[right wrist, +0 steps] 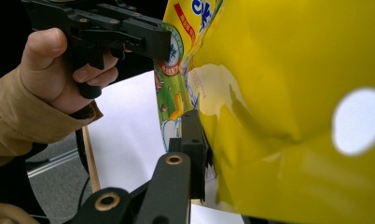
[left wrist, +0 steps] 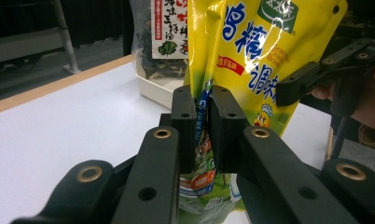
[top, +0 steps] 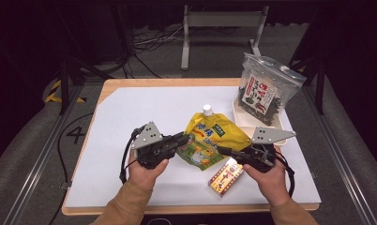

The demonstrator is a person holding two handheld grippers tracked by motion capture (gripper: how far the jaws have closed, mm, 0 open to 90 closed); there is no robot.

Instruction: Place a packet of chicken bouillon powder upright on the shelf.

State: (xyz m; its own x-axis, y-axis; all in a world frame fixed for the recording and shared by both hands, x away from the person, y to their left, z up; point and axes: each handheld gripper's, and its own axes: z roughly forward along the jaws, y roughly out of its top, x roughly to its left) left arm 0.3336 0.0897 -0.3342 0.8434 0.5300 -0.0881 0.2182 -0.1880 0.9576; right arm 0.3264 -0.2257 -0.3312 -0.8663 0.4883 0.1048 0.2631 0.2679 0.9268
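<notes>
1. Tongs from both hands meet on a yellow pouch with a white cap, held just above the middle of the desk.
2. The left tongs are clamped on the pouch's left edge; in the left gripper view the two black pads pinch a fold of the yellow film between them.
3. The right tongs bite the pouch's lower right edge; in the right gripper view one jaw presses against the film, while the other jaw is hidden behind the pouch.
4. No earlier picture is to hand, so only the present grip can be told: both pairs are closed on the pouch.
5. A small red and yellow box lies flat on the white desk top just below the right tongs, close to the person's right hand.
6. A clear bag of dark snacks with a red-lettered label stands upright in a shallow cream tray at the far right of the desk, just beyond the pouch.
7. The person's left hand, in a tan sleeve, comes in from the near edge.
8. Behind the desk stand a grey metal frame and loose cables on the floor.
</notes>
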